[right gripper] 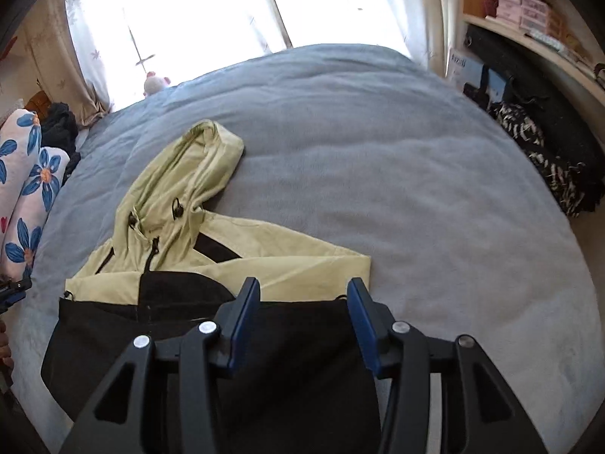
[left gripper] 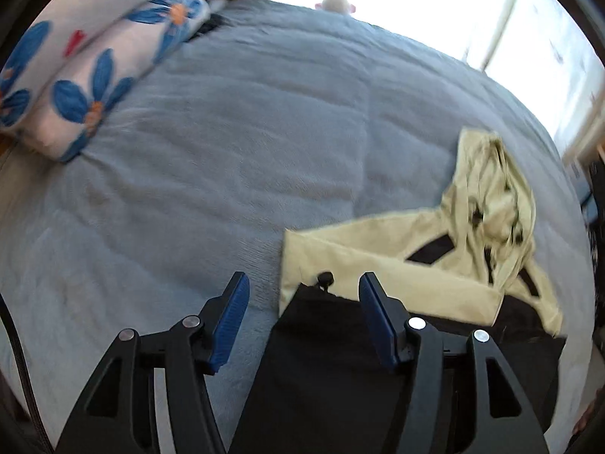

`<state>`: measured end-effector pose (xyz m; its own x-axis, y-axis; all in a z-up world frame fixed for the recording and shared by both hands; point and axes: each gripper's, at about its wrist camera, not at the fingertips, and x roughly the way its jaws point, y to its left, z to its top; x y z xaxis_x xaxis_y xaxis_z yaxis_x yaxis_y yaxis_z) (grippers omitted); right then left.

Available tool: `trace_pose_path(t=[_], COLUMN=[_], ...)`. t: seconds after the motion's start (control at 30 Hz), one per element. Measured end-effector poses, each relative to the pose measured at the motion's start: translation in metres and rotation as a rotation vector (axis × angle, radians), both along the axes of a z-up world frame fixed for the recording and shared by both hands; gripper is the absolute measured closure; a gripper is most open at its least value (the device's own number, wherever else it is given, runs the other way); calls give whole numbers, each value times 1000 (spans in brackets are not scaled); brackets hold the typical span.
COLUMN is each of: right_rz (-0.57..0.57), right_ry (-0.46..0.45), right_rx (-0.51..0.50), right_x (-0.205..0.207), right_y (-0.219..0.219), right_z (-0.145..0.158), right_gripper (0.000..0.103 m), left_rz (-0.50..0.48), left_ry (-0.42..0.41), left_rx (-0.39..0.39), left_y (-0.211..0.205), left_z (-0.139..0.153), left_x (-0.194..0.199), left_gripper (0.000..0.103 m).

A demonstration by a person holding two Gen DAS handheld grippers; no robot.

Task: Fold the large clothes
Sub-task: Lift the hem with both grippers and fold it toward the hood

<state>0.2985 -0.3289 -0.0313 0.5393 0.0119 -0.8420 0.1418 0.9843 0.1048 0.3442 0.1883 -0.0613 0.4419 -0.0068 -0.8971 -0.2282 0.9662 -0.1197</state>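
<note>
A pale yellow and black hooded jacket [right gripper: 170,227] lies on the grey-blue bed [right gripper: 378,151], hood [right gripper: 196,159] pointing away and a yellow sleeve folded across the chest. Its black lower part [right gripper: 295,340] lies nearest. My right gripper [right gripper: 302,285] hangs open just above the black fabric's right part, with nothing pinched between its blue pads. In the left wrist view the jacket [left gripper: 397,249] sits lower right, hood [left gripper: 487,174] crumpled. My left gripper [left gripper: 304,283] is open over the black fabric's left corner [left gripper: 321,325], with a black cord toggle [left gripper: 325,278] between the fingers, untouched.
Two white pillows with blue flowers [left gripper: 83,49] lie at the left of the bed [left gripper: 227,151]. A small plush toy [right gripper: 153,83] sits at the far edge below the bright curtained window. A black-and-white garment [right gripper: 537,151] and shelves [right gripper: 529,11] stand to the right.
</note>
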Motion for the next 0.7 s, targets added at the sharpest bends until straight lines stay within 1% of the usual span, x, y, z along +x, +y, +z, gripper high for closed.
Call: trace_pose_path(t=[0.1, 0.17, 0.3, 0.37, 0.47, 0.57, 0.6, 0.63, 0.67, 0.7], right_rz=[12, 6, -1, -1, 1, 4, 9, 13, 16, 13], right_ry=[37, 68, 120, 140, 167, 161, 151, 141, 125, 124], right_rx=[29, 69, 116, 123, 137, 135, 118, 102, 49, 6], right_x=[1, 0, -4, -4, -2, -3, -4, -6, -8, -10], right_y=[-12, -25, -36, -39, -40, -37, -34, -31, -25, -22], right_z=[-21, -39, -66, -77, -91, -97, -98, -98, -97, -96], right_gripper=[55, 55, 55, 55, 55, 55, 56, 64, 70, 83], left_rz=[-76, -103, -137, -156, -183, -206, -213, -225, -233, -229], left_ry=[35, 53, 92, 97, 102, 103, 100, 95, 95, 92], left_rx=[1, 5, -32, -31, -8, 23, 33, 40, 53, 81], left_y=[-6, -8, -5, -6, -9, -13, -14, -16, -18, -19], left_z=[-29, -44, -71, -78, -85, -89, -89, -88, -88, -88], left_x=[-1, -6, -11, -13, -14, -16, -16, -17, -17, -18], left_gripper=[44, 44, 44, 44, 44, 45, 47, 59, 70, 77])
